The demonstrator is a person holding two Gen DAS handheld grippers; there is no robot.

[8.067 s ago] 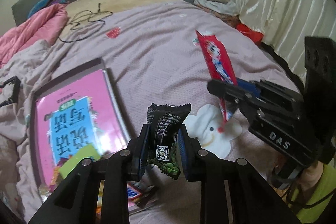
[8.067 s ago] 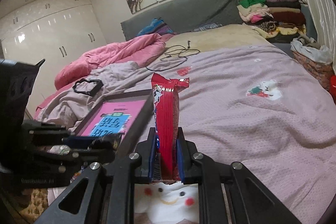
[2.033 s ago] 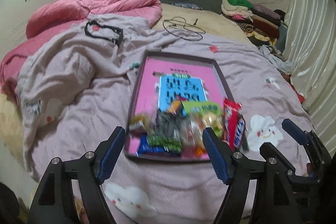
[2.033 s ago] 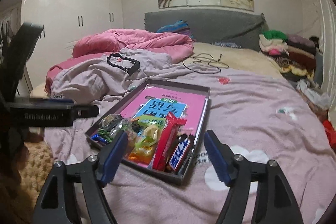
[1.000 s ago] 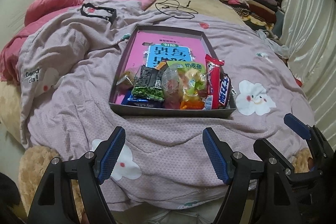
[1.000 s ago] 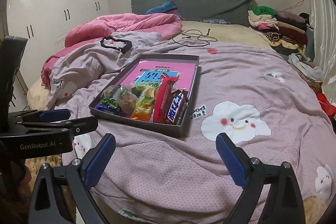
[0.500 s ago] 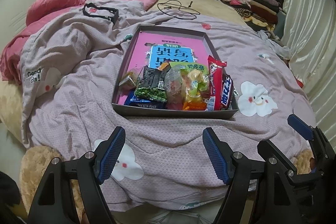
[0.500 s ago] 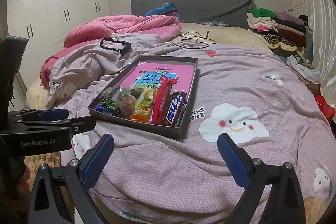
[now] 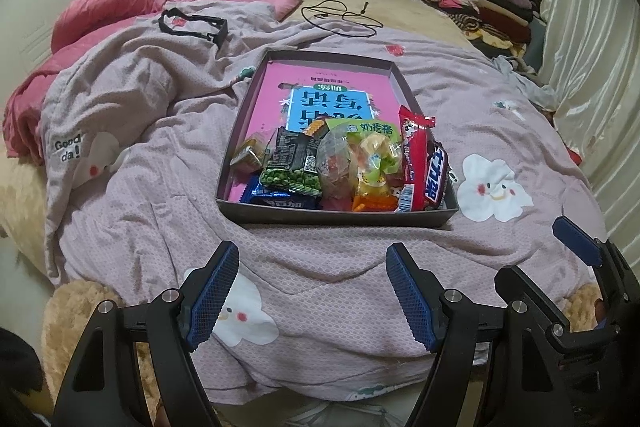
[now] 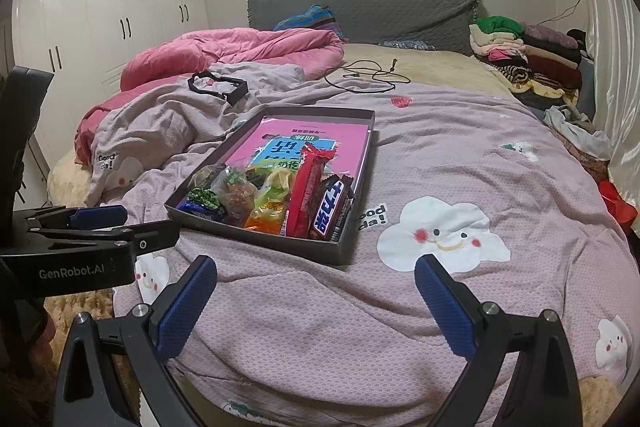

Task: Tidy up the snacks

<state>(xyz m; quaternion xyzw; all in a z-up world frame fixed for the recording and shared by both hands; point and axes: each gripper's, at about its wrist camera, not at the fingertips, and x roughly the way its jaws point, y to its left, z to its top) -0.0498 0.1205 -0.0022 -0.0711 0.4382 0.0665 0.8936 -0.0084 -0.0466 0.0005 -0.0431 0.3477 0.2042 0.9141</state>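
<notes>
Both grippers are seen held back from the foot of the bed, the left gripper (image 9: pixel 312 291) and the right gripper (image 10: pixel 316 303) each with jaws spread wide and nothing between them. The snacks (image 9: pixel 340 163) are gathered at the near end of the shallow box (image 9: pixel 336 217), which rests on the lilac quilt (image 9: pixel 160 211) — a red packet (image 10: pixel 306 187) and a dark bar (image 10: pixel 330 209) lie side by side against the right wall, the green peas bag (image 9: pixel 294 169) towards the left. If tidying is judged unfinished, packets are best taken by a flat edge and laid in rows without crushing. Loose items elsewhere on the quilt cannot be ruled out — folds hide much of the left side. What lies beneath the heaped wrappers cannot be made out.
</notes>
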